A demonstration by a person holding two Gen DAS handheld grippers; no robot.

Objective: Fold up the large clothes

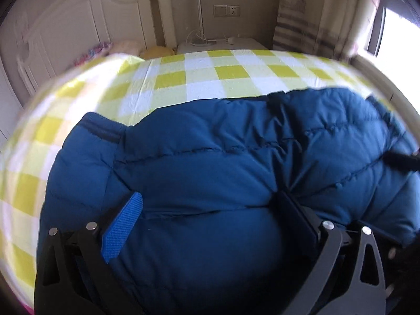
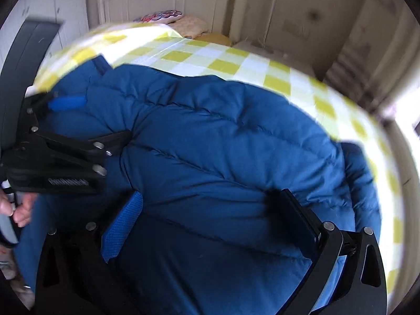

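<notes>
A dark blue quilted puffer jacket [image 1: 210, 147] lies spread on a bed with a yellow and white checked sheet [image 1: 199, 76]. My left gripper [image 1: 210, 202] is open, low over the jacket's near part, and padded fabric bulges between its wide-set fingers. The jacket's ribbed cuff [image 1: 102, 131] points to the far left. In the right wrist view the jacket [image 2: 223, 136] fills the middle. My right gripper [image 2: 210, 202] is open just above it. My left gripper [image 2: 106, 117] shows at the left, open against the jacket, held by a hand [image 2: 21, 210].
A white headboard [image 1: 78, 26] and pillows [image 2: 189, 23] stand at the bed's far end. A bedside table [image 1: 218, 44] carries cables under a wall socket [image 1: 227, 10]. A striped curtain [image 1: 302, 21] and a bright window [image 1: 399, 34] are at the right. Bare sheet lies beyond the jacket.
</notes>
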